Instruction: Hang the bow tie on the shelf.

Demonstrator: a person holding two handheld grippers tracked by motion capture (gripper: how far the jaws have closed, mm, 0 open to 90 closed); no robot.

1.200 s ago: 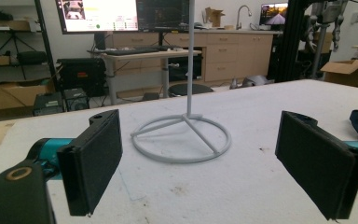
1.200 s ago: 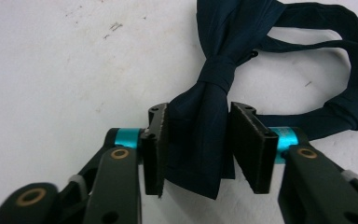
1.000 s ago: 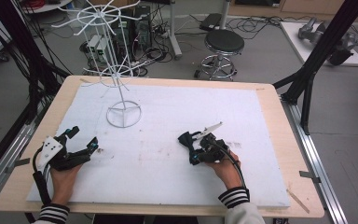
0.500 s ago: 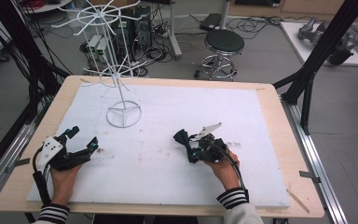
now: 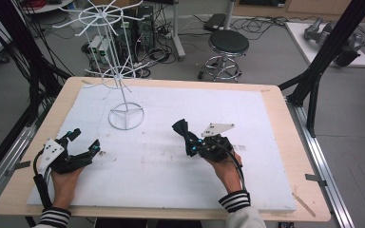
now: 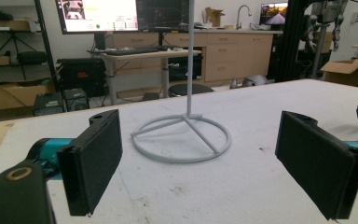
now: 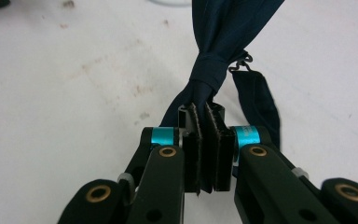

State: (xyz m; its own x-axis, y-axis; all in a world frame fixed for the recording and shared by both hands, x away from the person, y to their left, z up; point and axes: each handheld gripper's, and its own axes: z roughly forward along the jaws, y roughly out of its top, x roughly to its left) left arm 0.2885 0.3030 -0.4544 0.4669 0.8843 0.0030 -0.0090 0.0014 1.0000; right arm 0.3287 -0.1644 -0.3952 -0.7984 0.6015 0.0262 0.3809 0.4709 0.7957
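Observation:
A dark navy bow tie [image 7: 223,42] with a strap and small hook is pinched at one wing by my right gripper [image 7: 204,116], which is shut on it. In the high view the bow tie [image 5: 180,129] sticks up and left from the right gripper [image 5: 190,142] near the middle of the white mat. A white wire display stand [image 5: 123,97] with a ring base stands at the mat's back left; its base [image 6: 182,137] lies just ahead of my left gripper [image 6: 205,163]. The left gripper [image 5: 83,142] rests open at the front left, nothing between its pads.
The white foam mat [image 5: 266,123] covers most of the wooden table [image 5: 285,118]. A black stool [image 5: 228,45], cables and equipment stand on the floor beyond the far edge. Black frame struts [image 5: 323,57] rise at the right.
My right gripper has slid a little to the left across the mat, carrying the bow tie with it. The left gripper has stayed put.

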